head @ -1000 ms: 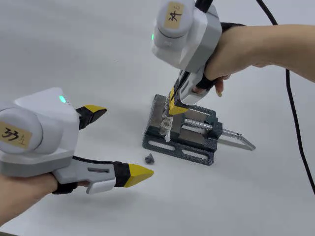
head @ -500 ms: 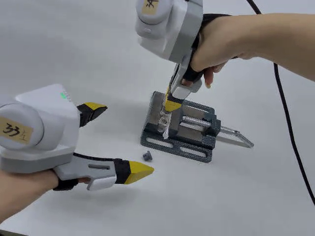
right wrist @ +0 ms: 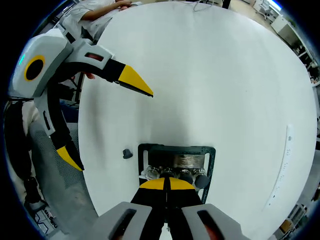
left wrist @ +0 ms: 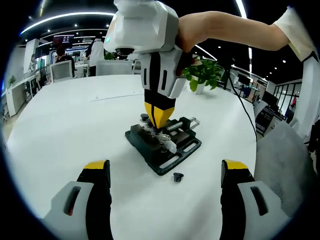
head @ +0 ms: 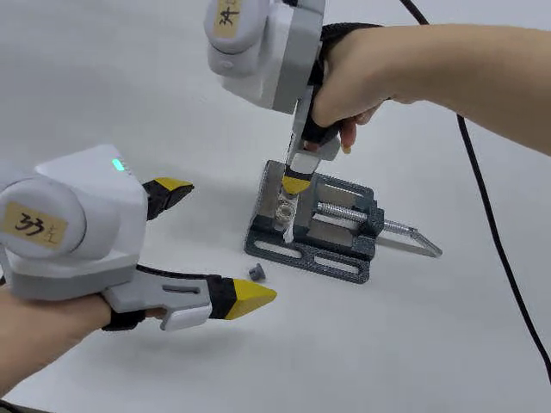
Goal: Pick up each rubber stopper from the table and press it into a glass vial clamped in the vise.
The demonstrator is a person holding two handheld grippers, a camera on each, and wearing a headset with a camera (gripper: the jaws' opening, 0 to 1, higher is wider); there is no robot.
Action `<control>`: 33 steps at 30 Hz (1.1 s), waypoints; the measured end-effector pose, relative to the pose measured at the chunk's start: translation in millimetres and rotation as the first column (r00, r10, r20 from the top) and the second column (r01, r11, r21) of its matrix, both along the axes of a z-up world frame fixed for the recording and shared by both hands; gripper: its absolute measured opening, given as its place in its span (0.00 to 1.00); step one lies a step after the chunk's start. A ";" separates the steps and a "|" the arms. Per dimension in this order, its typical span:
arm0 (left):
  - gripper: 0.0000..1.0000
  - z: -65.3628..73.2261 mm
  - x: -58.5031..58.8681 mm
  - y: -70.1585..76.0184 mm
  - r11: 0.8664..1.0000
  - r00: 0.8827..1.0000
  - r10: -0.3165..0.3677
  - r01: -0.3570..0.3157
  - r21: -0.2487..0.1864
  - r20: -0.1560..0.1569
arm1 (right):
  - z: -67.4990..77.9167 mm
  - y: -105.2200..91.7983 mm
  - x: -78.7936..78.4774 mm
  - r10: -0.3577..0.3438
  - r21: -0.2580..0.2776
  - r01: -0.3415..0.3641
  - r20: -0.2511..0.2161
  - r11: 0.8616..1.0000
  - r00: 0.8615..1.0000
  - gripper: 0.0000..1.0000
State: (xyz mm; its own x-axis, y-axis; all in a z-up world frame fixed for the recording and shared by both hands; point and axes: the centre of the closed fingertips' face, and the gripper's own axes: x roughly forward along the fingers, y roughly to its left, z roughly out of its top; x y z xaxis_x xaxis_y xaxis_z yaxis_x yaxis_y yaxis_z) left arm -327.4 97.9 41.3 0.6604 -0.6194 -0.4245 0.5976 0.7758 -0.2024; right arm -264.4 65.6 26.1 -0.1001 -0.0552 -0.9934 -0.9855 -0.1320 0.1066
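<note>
A dark metal vise (head: 344, 245) stands on the white table and clamps a row of glass vials (head: 285, 209). My right gripper (head: 295, 184) points straight down with its yellow tips shut, touching the top of the vials (right wrist: 172, 173); I cannot tell whether anything is between the tips. One vial at the row's end carries a dark stopper (right wrist: 200, 180). A loose grey rubber stopper (head: 256, 273) lies on the table just in front of the vise (left wrist: 150, 150). My left gripper (head: 225, 241) hovers open, low at the left, with the loose stopper (left wrist: 177, 176) just ahead of its jaws.
The vise's screw handle (head: 413, 239) sticks out to the right. A black cable (head: 491, 232) trails across the table on the right side. A potted plant (left wrist: 202, 75) and office desks stand far behind the white table (head: 129, 95).
The right gripper's body has swung left and stands more upright, with its tips staying over the vials. The left gripper has barely moved.
</note>
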 end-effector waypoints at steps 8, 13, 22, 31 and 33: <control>0.91 8.5 1.2 5.2 1.000 1.000 0.001 -0.002 0.013 0.024 | 3.6 -3.0 -5.5 0.056 0.025 -0.055 -0.022 0.998 0.998 0.00; 0.91 10.3 -1.1 9.4 1.000 1.000 0.010 -0.011 0.015 0.029 | 2.2 -3.4 -4.2 0.065 0.100 -0.060 -0.048 0.993 0.997 0.00; 0.91 7.8 -4.7 13.1 1.000 1.000 0.015 -0.015 0.024 0.023 | 1.7 -3.1 -4.2 0.078 0.173 -0.068 -0.052 0.983 0.996 0.00; 0.91 9.9 -4.6 11.6 1.000 1.000 0.006 -0.007 0.028 0.028 | 2.5 -2.8 -1.1 0.108 0.188 -0.097 -0.046 0.977 0.993 0.00; 0.91 10.2 -5.2 11.3 1.000 1.000 0.004 -0.005 0.027 0.027 | 2.7 -2.4 -2.7 0.106 0.192 -0.095 -0.048 0.977 0.993 0.00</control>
State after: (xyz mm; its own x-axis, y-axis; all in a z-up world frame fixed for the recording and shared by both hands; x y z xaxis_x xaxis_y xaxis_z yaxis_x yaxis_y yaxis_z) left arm -332.6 109.2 51.5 0.6745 -0.6052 -0.4229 0.5992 0.7833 -0.1653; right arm -267.1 63.2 28.8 -0.1606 0.1203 -0.9797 -0.9592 -0.2531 0.1261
